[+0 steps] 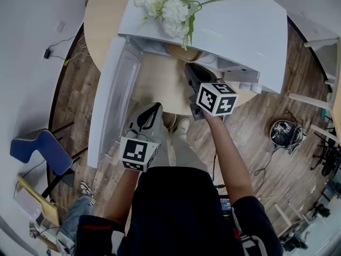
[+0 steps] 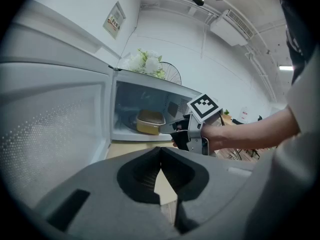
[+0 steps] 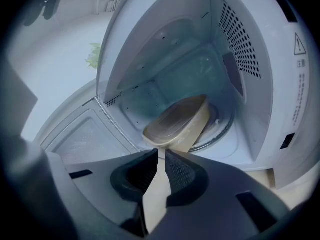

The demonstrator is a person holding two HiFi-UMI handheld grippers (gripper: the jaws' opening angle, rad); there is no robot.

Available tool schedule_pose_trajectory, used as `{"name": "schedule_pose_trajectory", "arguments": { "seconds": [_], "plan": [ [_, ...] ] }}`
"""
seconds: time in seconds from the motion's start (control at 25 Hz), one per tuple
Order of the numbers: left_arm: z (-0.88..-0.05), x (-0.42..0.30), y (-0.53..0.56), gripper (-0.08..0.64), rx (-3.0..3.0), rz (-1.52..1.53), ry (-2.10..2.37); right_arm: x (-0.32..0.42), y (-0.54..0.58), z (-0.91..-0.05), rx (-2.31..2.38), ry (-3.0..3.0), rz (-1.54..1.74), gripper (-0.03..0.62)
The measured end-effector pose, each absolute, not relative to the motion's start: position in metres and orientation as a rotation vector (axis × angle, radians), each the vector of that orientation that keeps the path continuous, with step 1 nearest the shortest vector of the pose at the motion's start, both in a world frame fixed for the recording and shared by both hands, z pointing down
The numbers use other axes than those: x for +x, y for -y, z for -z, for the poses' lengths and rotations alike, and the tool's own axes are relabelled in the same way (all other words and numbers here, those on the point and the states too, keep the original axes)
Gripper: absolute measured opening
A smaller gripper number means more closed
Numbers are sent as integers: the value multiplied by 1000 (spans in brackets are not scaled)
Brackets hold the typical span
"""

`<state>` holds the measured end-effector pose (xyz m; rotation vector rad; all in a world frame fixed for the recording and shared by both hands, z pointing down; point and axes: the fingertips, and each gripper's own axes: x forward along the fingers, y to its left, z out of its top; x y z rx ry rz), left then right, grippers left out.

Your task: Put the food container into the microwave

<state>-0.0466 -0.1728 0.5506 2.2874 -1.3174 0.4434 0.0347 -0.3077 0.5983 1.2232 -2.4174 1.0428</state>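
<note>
The right claw [image 3: 161,152] is pinched narrow on the near rim of the food container [image 3: 179,118], which lies just ahead of its tips inside the microwave [image 3: 280,64]. The tub looks like thin plastic, probably light and a little flexible (a lip grip may let it tilt), and the stiff rim looks the best hold. Well behind, the left claw [image 2: 160,151] is closed and empty.

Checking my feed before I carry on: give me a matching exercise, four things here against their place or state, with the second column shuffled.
1 container
2 door
3 flowers
4 left gripper

a on top of the microwave
b shut, empty
c swung open
d inside the microwave

Pairs: 1-d, 2-c, 3-a, 4-b
</note>
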Motion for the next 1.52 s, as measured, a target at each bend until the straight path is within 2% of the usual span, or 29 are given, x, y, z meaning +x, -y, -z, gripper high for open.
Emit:
{"name": "schedule_pose_trajectory", "arguments": {
  "seconds": [1.08, 1.52],
  "plan": [
    [-546, -51, 186, 17, 2297, -432, 1319, 45, 324, -602, 1292, 2381, -1029, 37],
    [-509, -50, 188, 17, 2358, -371, 1348, 41, 288, -562, 1272, 2429, -978, 20]
  ]
}}
